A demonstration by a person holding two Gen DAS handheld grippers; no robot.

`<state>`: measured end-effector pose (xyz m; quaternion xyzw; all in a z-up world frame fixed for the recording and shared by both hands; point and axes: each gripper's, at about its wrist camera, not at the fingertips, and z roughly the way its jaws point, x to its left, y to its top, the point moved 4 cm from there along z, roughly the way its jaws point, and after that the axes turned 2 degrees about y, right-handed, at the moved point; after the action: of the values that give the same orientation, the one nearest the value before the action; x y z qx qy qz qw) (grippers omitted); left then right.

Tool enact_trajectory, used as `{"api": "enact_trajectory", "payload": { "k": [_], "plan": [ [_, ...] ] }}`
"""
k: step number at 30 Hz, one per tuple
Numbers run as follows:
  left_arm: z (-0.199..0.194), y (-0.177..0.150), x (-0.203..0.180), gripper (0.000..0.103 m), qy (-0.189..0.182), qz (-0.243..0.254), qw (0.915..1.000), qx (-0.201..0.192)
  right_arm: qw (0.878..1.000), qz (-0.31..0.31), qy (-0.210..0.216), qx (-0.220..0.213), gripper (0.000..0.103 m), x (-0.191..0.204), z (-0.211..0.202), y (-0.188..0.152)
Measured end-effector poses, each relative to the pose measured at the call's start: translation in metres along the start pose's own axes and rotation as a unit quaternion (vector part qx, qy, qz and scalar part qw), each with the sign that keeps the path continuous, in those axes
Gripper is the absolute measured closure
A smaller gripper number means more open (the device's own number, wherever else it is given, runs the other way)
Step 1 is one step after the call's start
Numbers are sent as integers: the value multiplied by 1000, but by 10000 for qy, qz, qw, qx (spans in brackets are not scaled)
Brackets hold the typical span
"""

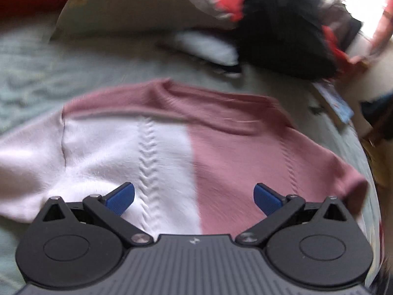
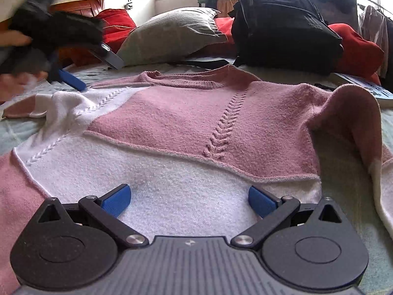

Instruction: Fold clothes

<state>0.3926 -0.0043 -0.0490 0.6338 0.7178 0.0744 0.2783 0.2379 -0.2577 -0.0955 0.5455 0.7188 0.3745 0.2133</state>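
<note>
Two splayed tools [image 1: 194, 198] [image 2: 188, 200] over fuzzy pink-and-white cable-knit sweater [image 2: 172, 118].

A pink-and-white knit sweater [image 2: 186, 123] with braided cable ribs lies spread flat, collar away, on the pale green bed [image 2: 14, 127], one sleeve humped up.

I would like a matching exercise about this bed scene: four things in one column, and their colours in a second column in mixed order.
Things:
1. sweater
2. pillow
3. backpack
4. fingertips of the right gripper

Colours:
A. black
B. blue
C. pink and white
D. grey

Pairs: 1-C, 2-D, 3-A, 4-B
</note>
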Motion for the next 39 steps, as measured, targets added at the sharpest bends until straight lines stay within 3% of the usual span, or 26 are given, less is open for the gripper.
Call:
{"api": "enact_trajectory", "payload": {
  "k": [3,9,11,13,24,27,29,34,36,39],
  "plan": [
    [32,8,21,1,68,-418,9989,198,10000,-52,-72,28,0,2,3,2],
    [64,47,34,1,228,-670,9975,-52,9999,-112,-96,-11,0,2,0,-1],
    [68,65,34,1,533,-580,9961,-402,9999,-117,-97,-13,0,2,0,-1],
    [80,77,40,1,677,-676,9950,-294,9999,-122,-98,-14,0,2,0,-1],
    [63,82,20,1,-109,-444,9981,-411,9999,-115,-62,-26,0,1,-3,-2],
    [78,71,4,1,-412,-136,9991,4,10000,-44,15,-51,0,-1,-6,-1],
    [95,74,2,1,-244,-50,9997,1,9999,42,91,-73,0,-3,-8,0],
    [118,106,7,1,-87,-296,9983,-496,9998,81,152,-93,0,-4,-7,1],
    [122,116,10,1,-47,-581,9966,-576,9999,20,122,-80,0,-3,-7,0],
    [111,121,2,1,32,-385,9959,-820,9999,-39,91,-57,0,-1,-7,0]
  ]
}}
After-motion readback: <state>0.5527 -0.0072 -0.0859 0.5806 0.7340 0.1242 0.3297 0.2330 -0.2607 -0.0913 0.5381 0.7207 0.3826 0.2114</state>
